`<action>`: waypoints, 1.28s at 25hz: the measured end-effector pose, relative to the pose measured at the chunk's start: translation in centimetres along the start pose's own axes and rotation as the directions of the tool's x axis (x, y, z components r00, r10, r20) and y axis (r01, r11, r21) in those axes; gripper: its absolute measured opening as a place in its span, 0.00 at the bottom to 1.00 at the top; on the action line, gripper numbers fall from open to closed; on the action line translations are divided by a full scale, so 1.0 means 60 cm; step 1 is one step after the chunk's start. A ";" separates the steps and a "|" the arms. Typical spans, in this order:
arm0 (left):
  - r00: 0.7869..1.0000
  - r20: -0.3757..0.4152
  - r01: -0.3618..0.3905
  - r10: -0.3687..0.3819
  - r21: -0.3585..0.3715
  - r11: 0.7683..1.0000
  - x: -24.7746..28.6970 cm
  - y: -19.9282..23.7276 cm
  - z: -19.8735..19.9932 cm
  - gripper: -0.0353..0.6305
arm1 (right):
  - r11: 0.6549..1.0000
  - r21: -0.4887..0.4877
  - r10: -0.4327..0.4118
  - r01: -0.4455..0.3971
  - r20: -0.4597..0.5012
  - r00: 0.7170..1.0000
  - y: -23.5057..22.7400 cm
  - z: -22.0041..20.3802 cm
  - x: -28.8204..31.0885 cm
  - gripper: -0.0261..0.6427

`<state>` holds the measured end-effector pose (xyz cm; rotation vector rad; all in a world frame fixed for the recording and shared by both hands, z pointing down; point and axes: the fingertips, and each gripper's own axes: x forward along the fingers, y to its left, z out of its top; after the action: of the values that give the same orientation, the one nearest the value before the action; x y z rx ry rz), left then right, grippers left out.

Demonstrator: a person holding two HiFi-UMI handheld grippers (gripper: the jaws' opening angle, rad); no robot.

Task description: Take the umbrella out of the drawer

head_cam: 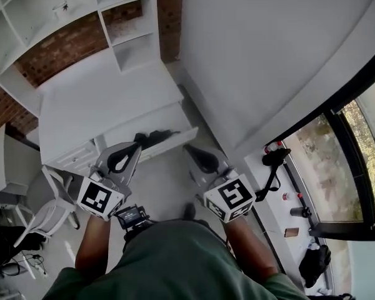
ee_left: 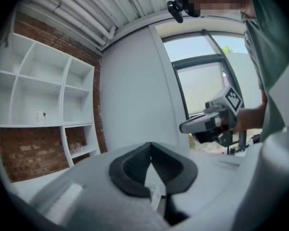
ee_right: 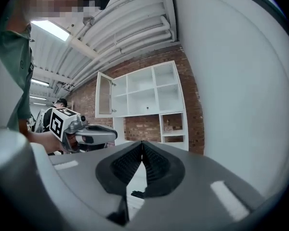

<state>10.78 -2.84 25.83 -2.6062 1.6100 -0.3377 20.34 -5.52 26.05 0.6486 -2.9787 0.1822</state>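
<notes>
1. Head view: the grey two-jaw left gripper and the matching right gripper are held side by side, both aimed at the open white drawer of a white desk.
2. Left gripper view and right gripper view show both pairs of black-padded jaws clenched together with nothing between them.
3. A black folded umbrella lies in the drawer, just ahead of both tips, touching neither.

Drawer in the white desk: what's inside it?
A dark bundle lies along the front of the open drawer, probably the umbrella. The desk top covers the drawer's back part, so anything there is hidden.
</notes>
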 end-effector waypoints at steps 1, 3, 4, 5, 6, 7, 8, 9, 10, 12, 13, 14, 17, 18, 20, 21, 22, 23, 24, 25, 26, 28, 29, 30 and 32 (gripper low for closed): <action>1.000 -0.005 -0.016 0.016 0.002 1.000 0.012 0.002 0.002 0.06 | 1.000 0.000 0.019 -0.019 -0.001 1.000 -0.011 0.003 0.004 0.05; 0.999 -0.015 -0.044 0.044 0.003 0.999 0.030 0.005 0.004 0.06 | 0.998 -0.004 0.057 -0.057 0.002 0.998 -0.027 0.007 0.012 0.05; 0.998 -0.020 -0.056 0.057 0.004 0.998 0.037 0.008 0.004 0.06 | 0.997 -0.008 0.074 -0.074 0.004 0.997 -0.034 0.007 0.016 0.05; 0.997 -0.026 -0.070 0.070 0.004 0.998 0.042 0.012 0.003 0.06 | 0.996 -0.010 0.090 -0.090 0.004 0.996 -0.040 0.007 0.022 0.05; 0.996 -0.033 -0.082 0.082 0.003 0.997 0.047 0.018 0.000 0.06 | 0.995 -0.009 0.103 -0.103 0.002 0.995 -0.047 0.006 0.029 0.05; 0.995 -0.039 -0.093 0.093 0.000 0.996 0.052 0.025 -0.002 0.06 | 0.993 -0.008 0.114 -0.114 0.000 0.994 -0.053 0.005 0.037 0.05; 0.994 -0.045 -0.101 0.100 -0.002 0.995 0.055 0.033 -0.005 0.06 | 0.992 -0.005 0.123 -0.123 -0.001 0.992 -0.059 0.004 0.047 0.05; 0.993 -0.049 -0.107 0.107 -0.001 0.994 0.057 0.043 -0.008 0.06 | 0.992 0.000 0.129 -0.129 -0.003 0.992 -0.064 0.003 0.059 0.05; 0.992 -0.052 -0.115 0.115 -0.001 0.993 0.058 0.054 -0.013 0.06 | 0.991 0.005 0.136 -0.136 -0.007 0.991 -0.068 0.001 0.071 0.05; 0.990 -0.056 -0.131 0.130 -0.012 0.991 0.058 0.078 -0.021 0.06 | 0.989 0.011 0.150 -0.150 -0.018 0.988 -0.071 -0.006 0.098 0.05; 0.989 -0.056 -0.138 0.137 -0.021 0.990 0.058 0.090 -0.025 0.06 | 0.987 0.010 0.158 -0.158 -0.024 0.987 -0.071 -0.009 0.112 0.05; 0.988 -0.054 -0.143 0.142 -0.029 0.989 0.058 0.103 -0.030 0.06 | 0.986 0.007 0.164 -0.164 -0.030 0.986 -0.072 -0.012 0.126 0.05; 0.989 -0.039 -0.147 0.145 -0.038 0.988 0.062 0.148 -0.045 0.06 | 0.986 0.004 0.167 -0.167 -0.047 0.985 -0.075 -0.013 0.171 0.05; 0.989 -0.036 -0.146 0.144 -0.042 0.988 0.064 0.165 -0.049 0.06 | 0.986 0.003 0.164 -0.164 -0.052 0.985 -0.077 -0.011 0.186 0.05; 0.990 -0.025 -0.140 0.139 -0.045 0.989 0.068 0.201 -0.055 0.06 | 0.988 -0.002 0.156 -0.156 -0.060 0.986 -0.079 -0.006 0.218 0.05; 0.991 -0.017 -0.135 0.134 -0.049 0.990 0.071 0.219 -0.057 0.06 | 0.989 -0.005 0.149 -0.150 -0.064 0.987 -0.081 -0.004 0.235 0.05; 0.992 -0.009 -0.129 0.129 -0.053 0.990 0.074 0.236 -0.059 0.06 | 0.990 -0.006 0.142 -0.142 -0.068 0.988 -0.084 -0.002 0.252 0.05; 0.992 -0.002 -0.123 0.124 -0.055 0.991 0.077 0.253 -0.062 0.06 | 0.991 -0.006 0.133 -0.134 -0.070 0.989 -0.088 -0.001 0.269 0.05; 0.993 0.001 -0.118 0.118 -0.056 0.992 0.080 0.269 -0.065 0.06 | 0.992 -0.007 0.125 -0.126 -0.070 0.990 -0.091 0.001 0.287 0.05; 0.994 0.002 -0.111 0.111 -0.057 0.992 0.082 0.285 -0.069 0.06 | 0.993 -0.007 0.117 -0.118 -0.071 0.991 -0.093 0.004 0.304 0.05; 0.995 0.007 -0.103 0.103 -0.061 0.993 0.085 0.300 -0.070 0.06 | 0.994 -0.008 0.110 -0.111 -0.072 0.991 -0.095 0.005 0.321 0.05; 0.996 0.027 -0.084 0.086 -0.075 0.994 0.086 0.328 -0.072 0.06 | 0.995 -0.011 0.101 -0.102 -0.079 0.992 -0.093 0.007 0.353 0.05; 0.996 0.032 -0.077 0.080 -0.082 0.994 0.085 0.342 -0.075 0.06 | 0.995 -0.013 0.097 -0.098 -0.081 0.992 -0.091 0.008 0.369 0.05; 0.996 0.034 -0.073 0.076 -0.085 0.994 0.084 0.356 -0.080 0.06 | 0.995 -0.014 0.093 -0.094 -0.083 0.992 -0.089 0.008 0.384 0.05; 0.997 0.037 -0.066 0.070 -0.086 0.994 0.083 0.381 -0.089 0.06 | 0.996 -0.011 0.085 -0.086 -0.089 0.992 -0.086 0.006 0.411 0.05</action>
<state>-8.28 -17.29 28.03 -2.5923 1.7317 -0.2164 0.15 -20.28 28.92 0.4979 -2.9219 0.1891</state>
